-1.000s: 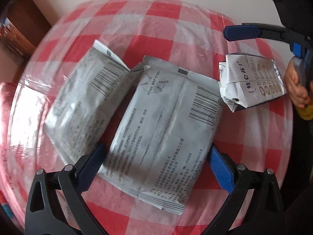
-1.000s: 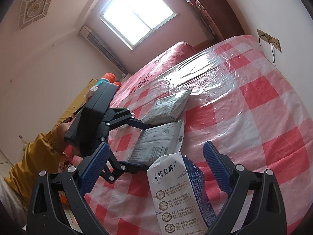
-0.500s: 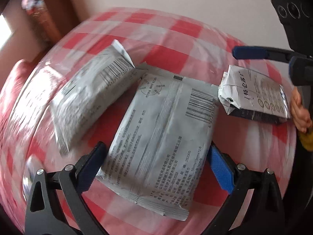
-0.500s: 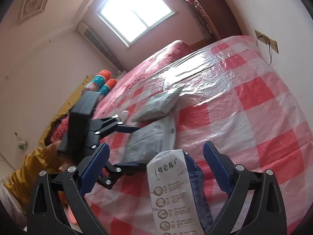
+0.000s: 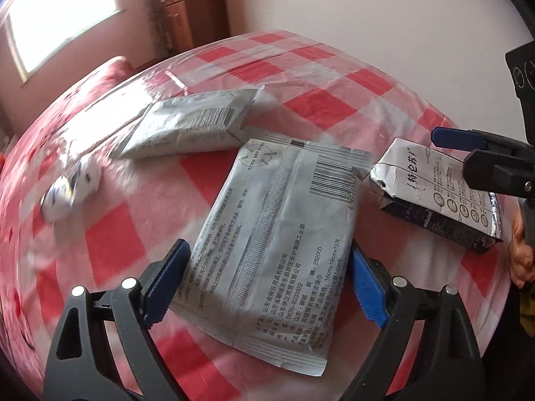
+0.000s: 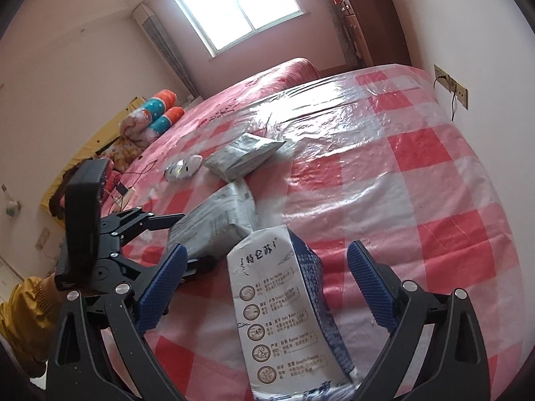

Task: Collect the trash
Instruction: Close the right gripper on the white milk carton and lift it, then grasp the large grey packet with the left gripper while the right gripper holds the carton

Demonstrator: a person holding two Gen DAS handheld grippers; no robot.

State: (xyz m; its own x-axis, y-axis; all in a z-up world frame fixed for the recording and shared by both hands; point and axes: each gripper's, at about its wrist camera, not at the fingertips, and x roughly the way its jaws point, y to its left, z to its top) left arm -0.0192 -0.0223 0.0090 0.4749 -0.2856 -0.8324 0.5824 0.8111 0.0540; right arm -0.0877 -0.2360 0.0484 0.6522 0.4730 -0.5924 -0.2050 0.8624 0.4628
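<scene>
A flat grey packet (image 5: 277, 244) lies on the red-checked tablecloth (image 5: 321, 110). My left gripper (image 5: 265, 267) straddles it, jaws closing, with both pads against the packet's long edges. From the right wrist view that gripper (image 6: 190, 237) holds the same packet (image 6: 217, 224), which bulges upward. A white and dark-blue milk carton (image 6: 284, 307) lies between the fingers of my right gripper (image 6: 267, 267), which is open with gaps on both sides. The carton (image 5: 438, 193) rests to the packet's right. Farther off are a second grey packet (image 5: 190, 123) and a crumpled white wrapper (image 5: 67, 190).
The table stands against a white wall with a socket (image 6: 451, 83). A red bed (image 6: 267, 77) with rolled pillows (image 6: 157, 110) adjoins the far-left side, and a brown wardrobe (image 6: 371, 20) stands behind. A person's hand (image 5: 518, 257) and yellow sleeve (image 6: 23, 314) hold the grippers.
The left gripper rolled and swung, bringing the window and crumpled wrapper into its view. Its jaws narrowed onto the grey packet. The right gripper barely moved.
</scene>
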